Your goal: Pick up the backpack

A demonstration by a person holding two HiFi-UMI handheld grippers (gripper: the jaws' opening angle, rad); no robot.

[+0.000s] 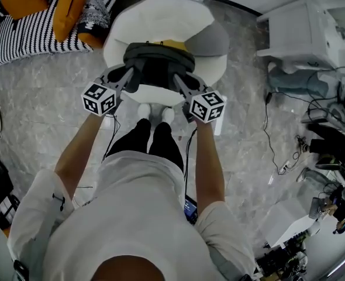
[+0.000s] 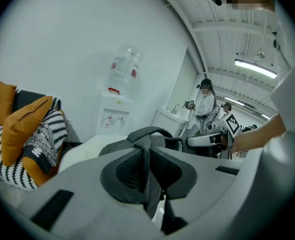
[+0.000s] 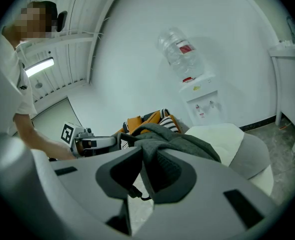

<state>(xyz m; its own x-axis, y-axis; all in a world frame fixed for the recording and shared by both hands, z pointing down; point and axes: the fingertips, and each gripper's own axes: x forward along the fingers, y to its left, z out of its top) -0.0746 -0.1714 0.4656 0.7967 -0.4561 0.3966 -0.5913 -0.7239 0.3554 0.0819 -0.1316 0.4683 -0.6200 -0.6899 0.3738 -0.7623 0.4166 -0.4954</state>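
Note:
A dark grey backpack (image 1: 158, 60) hangs between my two grippers, just above a white pouf (image 1: 161, 16). My left gripper (image 1: 129, 75) is shut on a strap at the bag's left side. In the left gripper view the grey strap fabric (image 2: 148, 149) is pinched between the pads of the left gripper (image 2: 148, 171). My right gripper (image 1: 180, 82) is shut on the bag's right side. The right gripper view shows the right gripper (image 3: 145, 171) with its pads clamped on grey fabric (image 3: 177, 144). Each gripper view shows the other gripper beyond the bag.
A striped sofa with orange cushions (image 1: 44, 16) stands at the back left. A grey cushion (image 1: 213, 40) leans on the pouf. A white cabinet (image 1: 304, 28) and floor cables (image 1: 283, 157) lie to the right. A water dispenser (image 2: 115, 111) stands by the wall; people (image 2: 205, 104) stand beyond.

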